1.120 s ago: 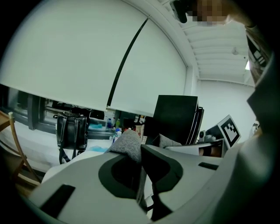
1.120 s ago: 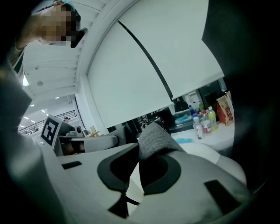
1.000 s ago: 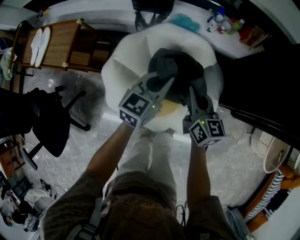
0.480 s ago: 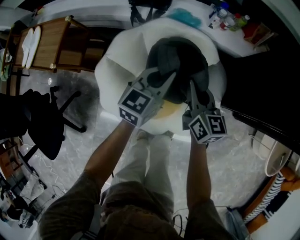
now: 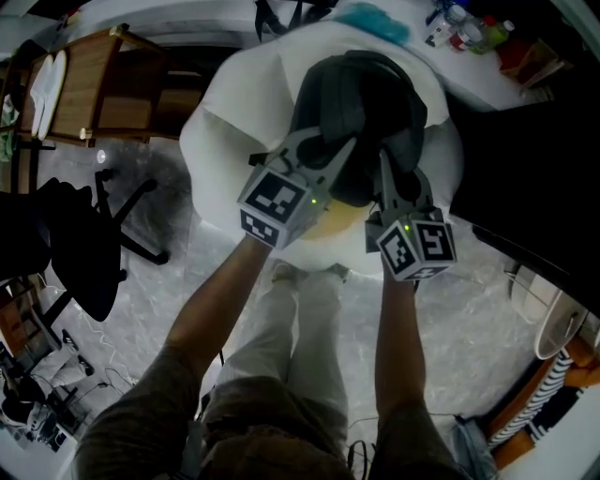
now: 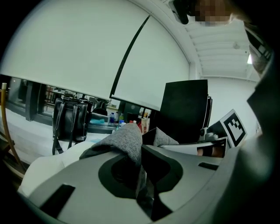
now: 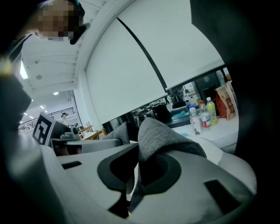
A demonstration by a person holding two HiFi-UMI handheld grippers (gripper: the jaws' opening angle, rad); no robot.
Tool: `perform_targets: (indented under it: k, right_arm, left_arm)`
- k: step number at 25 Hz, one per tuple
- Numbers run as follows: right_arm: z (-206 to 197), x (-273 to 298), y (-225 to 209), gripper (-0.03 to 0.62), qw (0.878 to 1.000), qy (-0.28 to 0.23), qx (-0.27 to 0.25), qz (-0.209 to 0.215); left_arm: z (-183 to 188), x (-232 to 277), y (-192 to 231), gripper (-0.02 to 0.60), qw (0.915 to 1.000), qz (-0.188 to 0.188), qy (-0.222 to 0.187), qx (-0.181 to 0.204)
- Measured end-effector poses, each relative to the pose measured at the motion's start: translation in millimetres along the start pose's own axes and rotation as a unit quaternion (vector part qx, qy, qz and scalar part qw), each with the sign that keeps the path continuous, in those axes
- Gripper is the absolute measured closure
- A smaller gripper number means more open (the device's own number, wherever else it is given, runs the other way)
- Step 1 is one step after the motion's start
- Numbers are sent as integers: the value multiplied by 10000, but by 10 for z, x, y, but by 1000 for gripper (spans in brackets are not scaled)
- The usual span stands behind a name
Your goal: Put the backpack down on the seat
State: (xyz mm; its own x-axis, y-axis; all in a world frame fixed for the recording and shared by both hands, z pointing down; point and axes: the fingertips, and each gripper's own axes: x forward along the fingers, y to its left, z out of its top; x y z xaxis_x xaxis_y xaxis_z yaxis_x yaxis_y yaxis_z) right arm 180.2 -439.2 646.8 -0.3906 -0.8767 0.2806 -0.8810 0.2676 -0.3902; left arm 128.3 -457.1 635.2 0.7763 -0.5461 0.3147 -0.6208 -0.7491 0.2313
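Note:
A dark grey backpack (image 5: 361,117) hangs over the white rounded seat (image 5: 234,141) in the head view. My left gripper (image 5: 342,152) is shut on the backpack's near left side. In the left gripper view grey fabric (image 6: 127,140) is pinched between the jaws. My right gripper (image 5: 382,161) is shut on the near right side. In the right gripper view a fold of the same grey fabric (image 7: 153,135) stands up between the jaws. Whether the backpack's bottom touches the seat I cannot tell.
A wooden table (image 5: 89,89) stands at the upper left, a black office chair (image 5: 75,244) at the left. Behind the seat runs a white counter (image 5: 469,70) with bottles (image 5: 469,33) and a teal cloth (image 5: 375,21). A black handbag (image 6: 70,120) stands on it.
Both grippers have sunk towards the seat with the backpack still held. The backpack now covers more of the white seat.

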Motion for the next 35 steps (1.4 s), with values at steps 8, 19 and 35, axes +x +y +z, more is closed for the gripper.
perform_targets:
  k: [8,19,35]
  right_arm:
    - [-177,122,-106,559,9999,-43,-95,-11]
    - [-300,73,-191,357,9971,-30,-312,-693]
    - [-98,-514,47,315,9881,92,-91,-1530]
  left_arm:
    - [-230,178,57,545,10000,7,-58,-50]
    - [-369,121,111,400,9989,437,-138,-119]
    - [-168,-426,-105,229,9956,766,101,-527]
